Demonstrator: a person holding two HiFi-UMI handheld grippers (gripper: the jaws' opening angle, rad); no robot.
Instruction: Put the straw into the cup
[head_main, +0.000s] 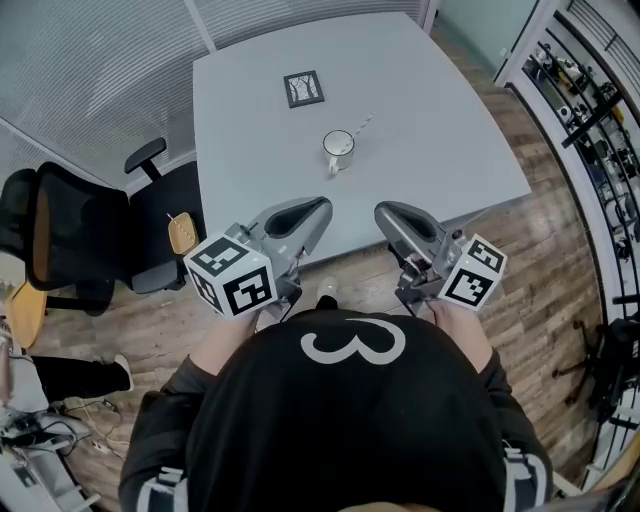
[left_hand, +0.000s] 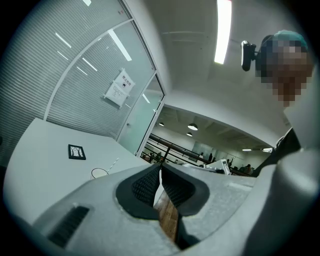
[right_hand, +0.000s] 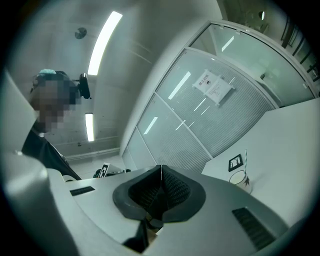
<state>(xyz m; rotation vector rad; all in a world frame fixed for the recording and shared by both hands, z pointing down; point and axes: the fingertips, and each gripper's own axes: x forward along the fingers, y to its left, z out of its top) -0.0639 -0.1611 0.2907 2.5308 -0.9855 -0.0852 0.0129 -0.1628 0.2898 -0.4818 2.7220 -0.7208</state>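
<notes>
The cup (head_main: 339, 150) stands on the table (head_main: 250, 180), about mid-table. The straw (head_main: 362, 126) meets the cup's rim on the far right side and slants away behind it. Behind the cup and a little left lies a marker card (head_main: 303, 88). In front of the cup, over the table's near edge, I hold my left gripper (head_main: 322, 208) and my right gripper (head_main: 382, 212), one to each side of it. Well left of the cup, off the table, stands a chair (head_main: 80, 240).

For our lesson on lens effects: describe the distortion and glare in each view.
Head view: even light, no glare on the table, floorboards bend. Left gripper view: dark round vignette, blown-out ceiling light. Right gripper view: same vignette, blinds curve.
</notes>
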